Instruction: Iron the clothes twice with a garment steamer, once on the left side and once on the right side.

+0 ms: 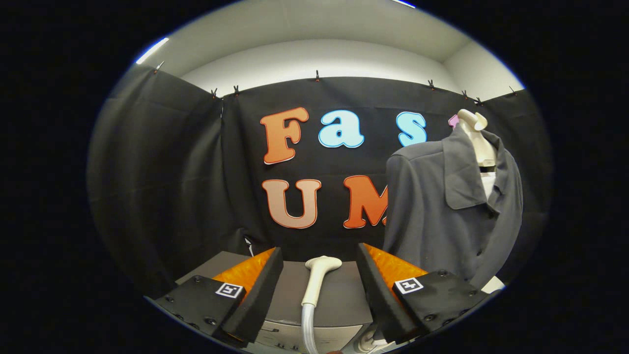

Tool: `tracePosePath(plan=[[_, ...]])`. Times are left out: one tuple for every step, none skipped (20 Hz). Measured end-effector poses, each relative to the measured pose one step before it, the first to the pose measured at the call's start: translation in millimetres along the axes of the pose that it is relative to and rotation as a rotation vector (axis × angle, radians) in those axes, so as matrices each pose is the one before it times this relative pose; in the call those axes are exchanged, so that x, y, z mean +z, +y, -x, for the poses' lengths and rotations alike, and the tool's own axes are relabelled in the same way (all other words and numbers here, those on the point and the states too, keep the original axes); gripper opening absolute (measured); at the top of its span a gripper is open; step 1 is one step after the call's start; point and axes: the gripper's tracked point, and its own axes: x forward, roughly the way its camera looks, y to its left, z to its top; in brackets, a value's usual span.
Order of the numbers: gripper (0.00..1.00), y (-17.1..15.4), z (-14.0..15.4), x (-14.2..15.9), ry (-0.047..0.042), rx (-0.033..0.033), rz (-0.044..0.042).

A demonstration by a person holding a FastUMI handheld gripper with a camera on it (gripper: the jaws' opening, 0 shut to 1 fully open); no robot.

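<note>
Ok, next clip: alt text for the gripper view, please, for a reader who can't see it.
The open claw frames a white garment steamer head lying on a grey table, untouched by either finger. Beyond the fingers to one side, a grey collared coat hangs on a cream mannequin against the booth's black cloth wall.

Gripper (319, 290) camera faces booth wall, low, level.

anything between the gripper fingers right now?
Yes, in the gripper view the steamer head and its hose stand between the open gripper fingers, untouched.
</note>
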Motion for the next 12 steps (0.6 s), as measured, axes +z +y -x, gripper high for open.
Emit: tracePosePath(plan=[[0.96,4.05,-12.04,-4.26,0.01821,-0.00769,0.01788],[0.96,5.2,-12.82,-4.0,0.01812,-0.00188,0.01041],[0.96,6.9,-14.9,-4.84,0.01949,0.00037,0.00944],[0.96,4.35,-13.87,-6.34,0.02633,-0.00741,0.01647],[0.96,2.41,-14.44,-6.6,0.02641,-0.00618,0.01451],[0.98,2.47,-15.72,-6.77,0.02729,-0.00434,0.00906],[0.99,2.81,-12.28,-9.26,0.02942,0.00153,0.00272],[0.98,2.95,-13.86,-8.35,0.03517,-0.00125,-0.00066],[0.98,0.66,-14.03,-8.38,0.03464,-0.00902,0.00289],[0.98,-2.3,-13.31,-8.87,0.03305,-0.01222,0.00246],[0.99,-4.45,-10.94,-5.45,0.02831,-0.01368,-0.00431],[0.99,-3.82,-10.85,-5.37,0.0283,-0.008,-0.00661]])
